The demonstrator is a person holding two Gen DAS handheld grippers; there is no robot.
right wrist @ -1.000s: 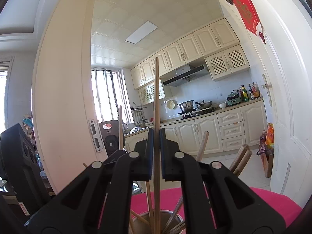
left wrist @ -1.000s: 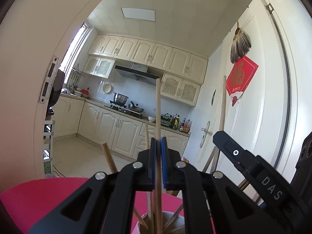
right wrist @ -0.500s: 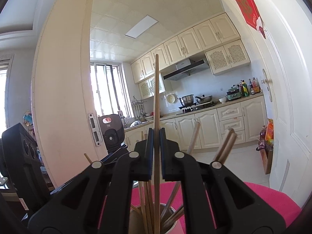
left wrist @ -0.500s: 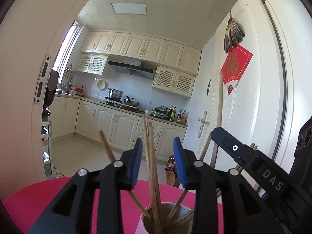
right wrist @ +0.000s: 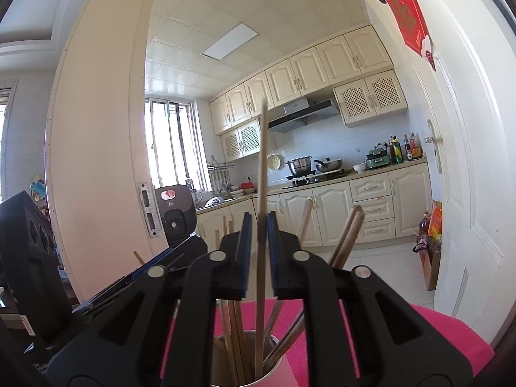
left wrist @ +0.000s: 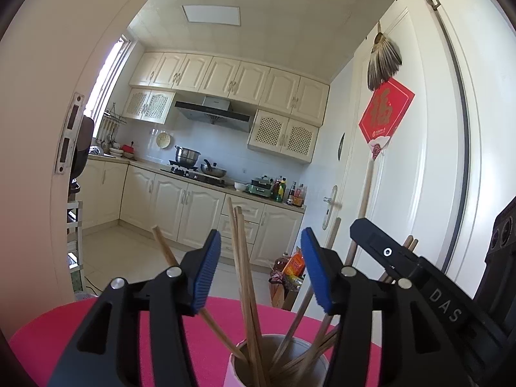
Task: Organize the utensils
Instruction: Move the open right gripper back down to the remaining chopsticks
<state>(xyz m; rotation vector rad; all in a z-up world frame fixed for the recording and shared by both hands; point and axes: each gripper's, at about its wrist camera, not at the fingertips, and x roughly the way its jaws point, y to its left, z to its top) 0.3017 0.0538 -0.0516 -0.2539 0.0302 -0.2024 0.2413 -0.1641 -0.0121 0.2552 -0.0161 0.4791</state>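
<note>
A second ago both grippers were pinching one chopstick each, upright above the cup. Now the left gripper (left wrist: pixel 260 271) has let its stick go: its blue pads (left wrist: pixel 206 274) stand wide and are opening further, with nothing pressed between them. The released chopsticks (left wrist: pixel 242 258) stand loose in the holder cup (left wrist: pixel 240 359), leaning toward 12 o'clock, and other sticks fan out toward 10 and 2 o'clock.

The right gripper (right wrist: pixel 259 251) is only starting to open. Its gap is narrow, and the tall chopstick (right wrist: pixel 262 161) is between the jaws, its lower end already inside the cup (right wrist: pixel 274 367). This stick looks blurred, so it may be slipping down already; I cannot say surely that the pads are free from it.

For the task this means two more chopsticks are delivered. The cup stands at 6 o'clock in both views, on the pink table cover (left wrist: pixel 48 332).

Readable writing: "DAS" on the black body of the other gripper (left wrist: pixel 446 304), at 4 o'clock in the left view. The red diamond door poster (left wrist: pixel 385 113) carries a golden Chinese character; its small print is not legible.
</note>
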